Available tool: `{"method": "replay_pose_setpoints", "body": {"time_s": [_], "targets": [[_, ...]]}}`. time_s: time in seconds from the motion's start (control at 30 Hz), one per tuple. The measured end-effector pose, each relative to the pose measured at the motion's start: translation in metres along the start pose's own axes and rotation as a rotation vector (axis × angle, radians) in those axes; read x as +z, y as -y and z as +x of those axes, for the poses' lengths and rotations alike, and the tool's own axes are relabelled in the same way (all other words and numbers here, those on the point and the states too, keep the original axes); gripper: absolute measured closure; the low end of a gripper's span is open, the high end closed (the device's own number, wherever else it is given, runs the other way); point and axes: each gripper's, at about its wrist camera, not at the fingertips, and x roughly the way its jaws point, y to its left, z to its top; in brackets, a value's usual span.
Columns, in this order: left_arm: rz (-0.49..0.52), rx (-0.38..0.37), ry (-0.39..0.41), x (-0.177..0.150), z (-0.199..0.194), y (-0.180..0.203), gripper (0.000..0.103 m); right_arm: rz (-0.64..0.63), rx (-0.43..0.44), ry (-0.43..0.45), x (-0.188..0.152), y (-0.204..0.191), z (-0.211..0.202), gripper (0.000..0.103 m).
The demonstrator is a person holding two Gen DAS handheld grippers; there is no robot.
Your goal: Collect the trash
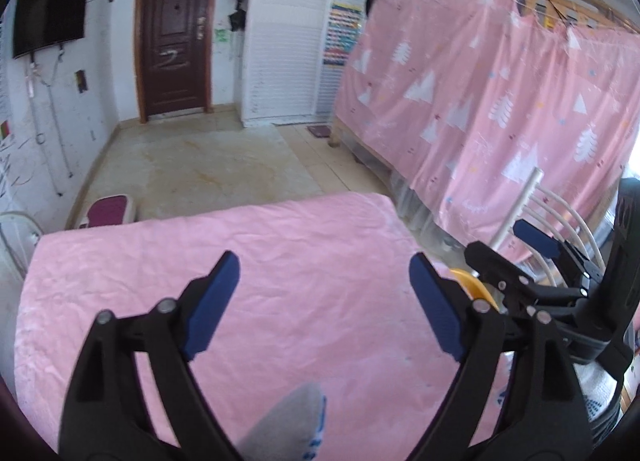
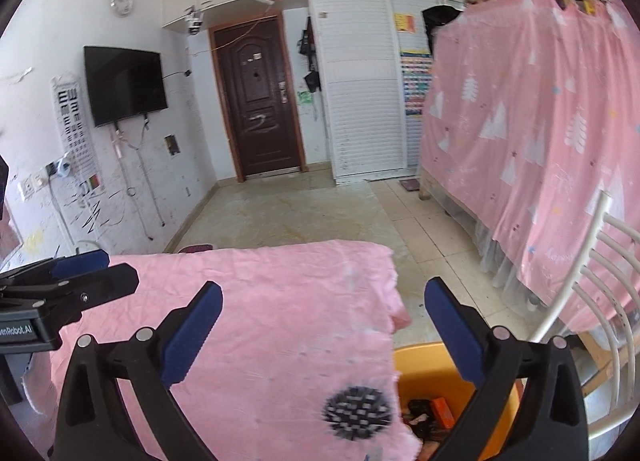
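Both hand-held grippers are up over the worktop, which is covered in a wrinkled pink cloth (image 1: 248,293).

Left hand-held gripper (image 1: 324,301): jaws spread wide, nothing between the blue pads. Only pink cloth shows in the gap.

Right hand-held gripper (image 2: 324,333): jaws at full spread, also empty. It shows in the left view too, off to the right and beside the left one.

Trash location: an orange bin (image 2: 420,377) sits below the right edge of the worktop, next to a white slatted chair (image 2: 600,281). Inside are a small orange box (image 2: 442,409) and some dark wrapper-like scraps (image 2: 420,407); too blurred to name further.

On the cloth near that edge lies a dark blotch with pale checks (image 2: 357,413). Cannot tell whether it is a loose object or a printed pattern. A grey soft-looking shape (image 1: 288,425) sits at the bottom of the left view, close to the lens; identity unclear.

Handling, judged:
- Pieces in the bin look light, thin and crushable; film wrappers likely slippery.
- Small box stiffer; take it across its narrow sides.
- Any flat scrap on the cloth: pinch at a raised edge or corner, or the pads will gather fabric along with it.
- No clear loose trash is left on the worktop.
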Motion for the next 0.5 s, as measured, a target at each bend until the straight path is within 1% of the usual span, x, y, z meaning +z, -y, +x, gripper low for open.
{"method": "replay_pose_setpoints", "body": {"time_s": [0.1,0.17,0.23,0.37,0.5], "targets": [[-0.030,0.054,0.034,-0.002,-0.013,-0.024,0.011,-0.029,0.026,-0.006,0.004,-0.023,0.007,0.011],[-0.052,0.092,0.056,-0.004,-0.022,-0.041,0.010,-0.045,0.046,-0.013,0.005,-0.036,0.012,0.012],[-0.074,0.115,0.065,-0.005,-0.028,-0.054,0.007,-0.062,0.062,-0.023,0.005,-0.050,0.017,0.011],[-0.119,0.158,0.074,-0.010,-0.038,-0.084,0.007,-0.095,0.095,-0.041,0.004,-0.073,0.026,0.011],[-0.152,0.184,0.078,-0.015,-0.047,-0.105,0.007,-0.127,0.123,-0.058,0.002,-0.096,0.036,0.011]]}}
